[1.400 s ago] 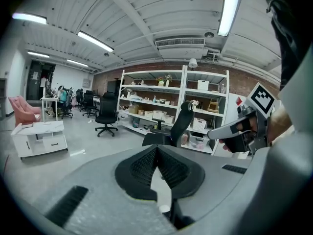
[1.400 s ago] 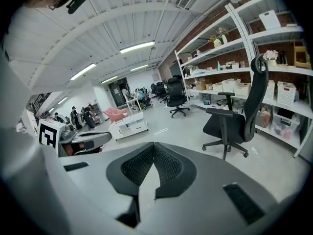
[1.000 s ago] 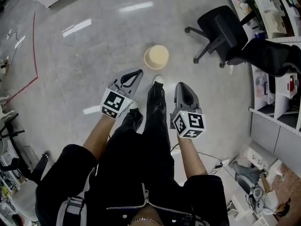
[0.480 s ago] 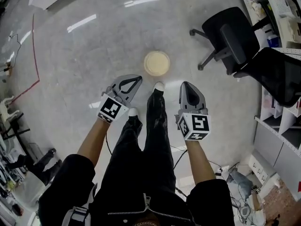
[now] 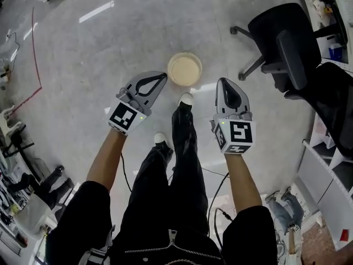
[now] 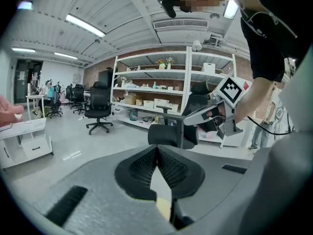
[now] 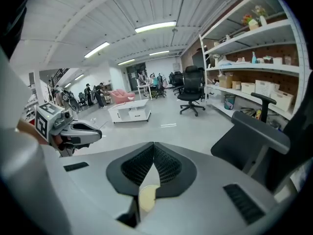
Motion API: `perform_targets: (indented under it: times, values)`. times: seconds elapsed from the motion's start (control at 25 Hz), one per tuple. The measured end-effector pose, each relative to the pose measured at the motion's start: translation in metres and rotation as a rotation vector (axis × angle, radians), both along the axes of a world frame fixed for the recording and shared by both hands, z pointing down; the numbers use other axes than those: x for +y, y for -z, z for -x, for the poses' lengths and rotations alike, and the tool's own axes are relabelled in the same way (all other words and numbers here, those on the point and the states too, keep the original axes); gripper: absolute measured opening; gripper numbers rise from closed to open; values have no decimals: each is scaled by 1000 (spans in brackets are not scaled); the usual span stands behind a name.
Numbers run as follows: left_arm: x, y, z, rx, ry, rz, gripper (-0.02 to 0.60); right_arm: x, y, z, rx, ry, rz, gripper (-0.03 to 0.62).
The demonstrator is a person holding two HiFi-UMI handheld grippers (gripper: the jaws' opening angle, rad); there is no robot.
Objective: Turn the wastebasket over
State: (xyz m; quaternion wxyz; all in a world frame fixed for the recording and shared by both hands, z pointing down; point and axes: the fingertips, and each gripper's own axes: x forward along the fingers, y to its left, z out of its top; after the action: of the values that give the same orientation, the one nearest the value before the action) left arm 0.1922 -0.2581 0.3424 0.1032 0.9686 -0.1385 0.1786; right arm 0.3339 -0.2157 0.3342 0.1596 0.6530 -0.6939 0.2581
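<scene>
Wastebasket nearly hidden, chair cropped

In the gripper views the wastebasket point(image 6: 164, 207) is only a pale sliver under the closed jaws of the left gripper point(image 6: 157, 153) and right gripper point(image 7: 153, 148). The head view's right edge cuts a black chair point(image 5: 336, 104). The shelf items point(image 7: 266, 88) are too small to name.

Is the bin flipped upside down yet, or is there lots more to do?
Not yet. Nothing looks done: the beige wastebasket stands on the floor with its open mouth facing up. In hand: the left claw and the right claw hover near it, one on each side, both shut and empty; neither seems to touch it. Left to do: grab the wastebasket and turn it over.
</scene>
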Motion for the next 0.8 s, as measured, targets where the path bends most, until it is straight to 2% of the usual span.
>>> perform_targets:
  times: [0.24,0.4,0.44,0.52,0.64,0.8]
  values:
    - [16,-82,11,9,-37,-29,2,4,-78,5,59,20,-30,9]
    - [33,-151,23,2,-120,-87,2,17,-136,17,87,67,-44,9]
    - [36,-169,27,9,-132,-80,3,20,-153,20,85,76,-39,9]
    - [38,-208,33,23,-130,-16,11,24,-189,22,70,84,-27,9]
    - [36,-273,36,20,-130,81,102,23,-245,25,25,98,-14,9]
    - [28,-354,33,-6,-178,83,178,19,-317,34,-7,192,12,11]
